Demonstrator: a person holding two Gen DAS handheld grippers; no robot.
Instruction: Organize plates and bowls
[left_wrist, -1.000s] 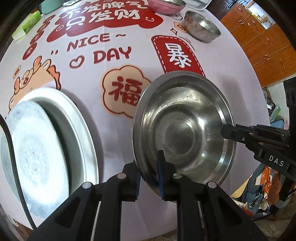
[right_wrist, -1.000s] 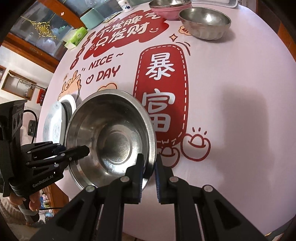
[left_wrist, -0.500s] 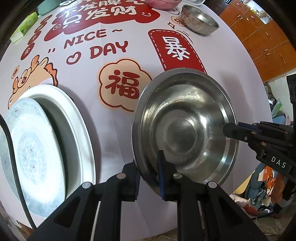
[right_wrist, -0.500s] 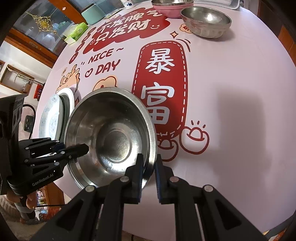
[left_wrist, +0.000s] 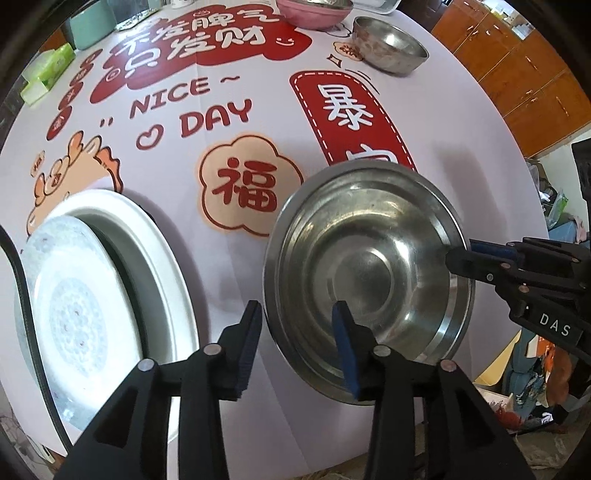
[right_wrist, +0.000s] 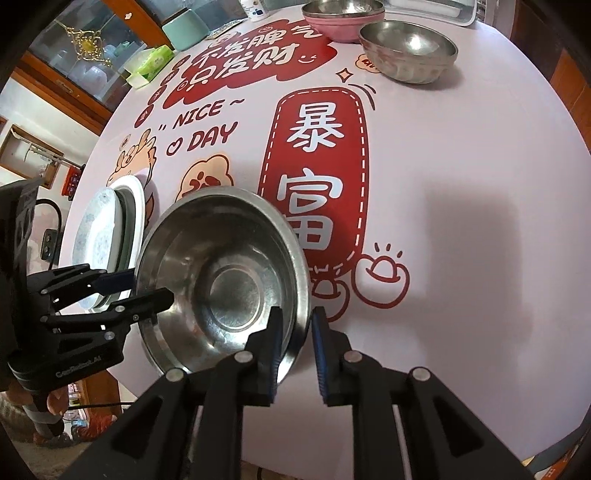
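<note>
A wide steel bowl (left_wrist: 369, 273) rests on the printed tablecloth near the front edge; it also shows in the right wrist view (right_wrist: 221, 280). My left gripper (left_wrist: 299, 347) is open, its jaws apart on either side of the bowl's near rim. My right gripper (right_wrist: 297, 350) is open too, straddling the opposite rim without clamping it. A white plate (left_wrist: 147, 266) with a patterned plate (left_wrist: 74, 317) stacked on it lies left of the bowl.
At the table's far side stand a smaller steel bowl (right_wrist: 406, 48), a pink bowl (right_wrist: 343, 26) holding another steel bowl, a teal container (right_wrist: 184, 33) and a green tissue pack (right_wrist: 151, 62). Wooden cabinets (left_wrist: 517, 74) stand beyond the table's right edge.
Both grippers were shut on the wide steel bowl's rim and have now opened, letting it go. The bowl sits on the cloth a little nearer the front edge.
</note>
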